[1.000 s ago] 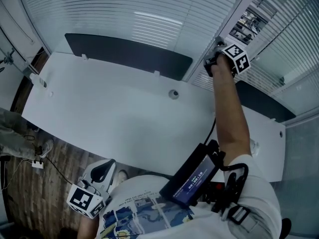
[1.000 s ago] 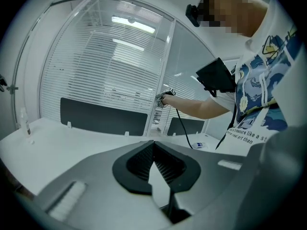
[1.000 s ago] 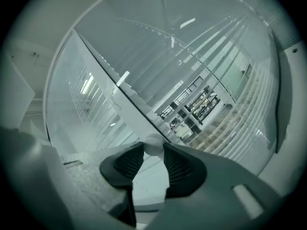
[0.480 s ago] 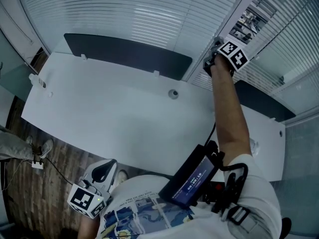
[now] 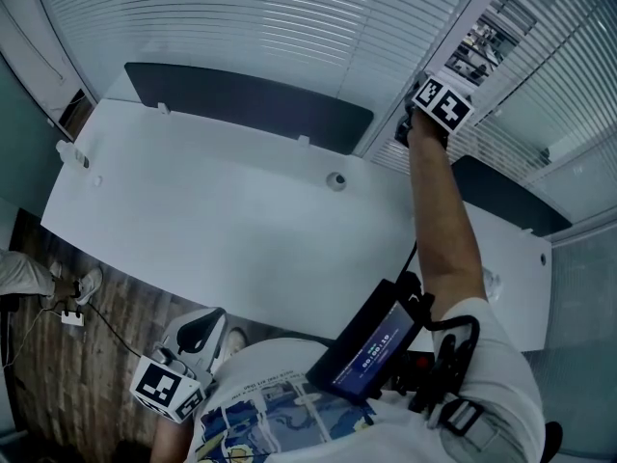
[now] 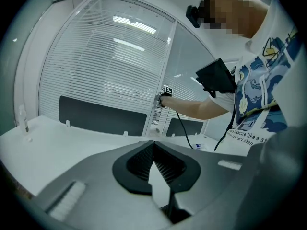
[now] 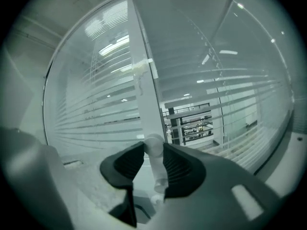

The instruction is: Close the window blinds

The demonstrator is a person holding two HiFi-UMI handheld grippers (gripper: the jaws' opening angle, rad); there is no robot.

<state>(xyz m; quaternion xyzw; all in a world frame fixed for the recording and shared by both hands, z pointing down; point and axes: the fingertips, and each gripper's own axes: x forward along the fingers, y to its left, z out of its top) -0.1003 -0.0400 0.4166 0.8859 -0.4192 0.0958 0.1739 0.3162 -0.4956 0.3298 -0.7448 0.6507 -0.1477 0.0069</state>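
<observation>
We look down on a long white desk [image 5: 222, 220] with a dark divider panel [image 5: 251, 104] along its far edge and a small round cable port [image 5: 335, 180] close to that edge. Behind the panel runs a glass wall with the window blinds [image 5: 241, 17] inside it, split by a pale upright post [image 7: 146, 99]. Right of the post the slats stand open enough for us to see shelving [image 7: 192, 123] in the next room. Off the desk's near-left corner lies wood flooring [image 5: 48, 374] with a plug [image 5: 72, 317] on a cable. A passer-by's shoe [image 5: 89, 283] shows there too. A dark screen unit [image 5: 371, 340] hangs at our chest.

Against a second ago, the right gripper [image 7: 153, 150] has crept up and a little left along the post and has twisted. The left pane's slats no longer carry the bright streaks they showed then. The passer-by has mostly left at the left edge. Our left gripper [image 6: 153, 143] has not moved.

The blinds' white knob [image 7: 158, 171] sits on the post, above the desk's far edge and to the right of the cable port. It stands between the right gripper's jaws, both pads pressed on its round head and its shaft running down between them. The left gripper hangs low beyond the desk's near edge, well apart from the blinds. Its jaw tips meet with nothing between them.
</observation>
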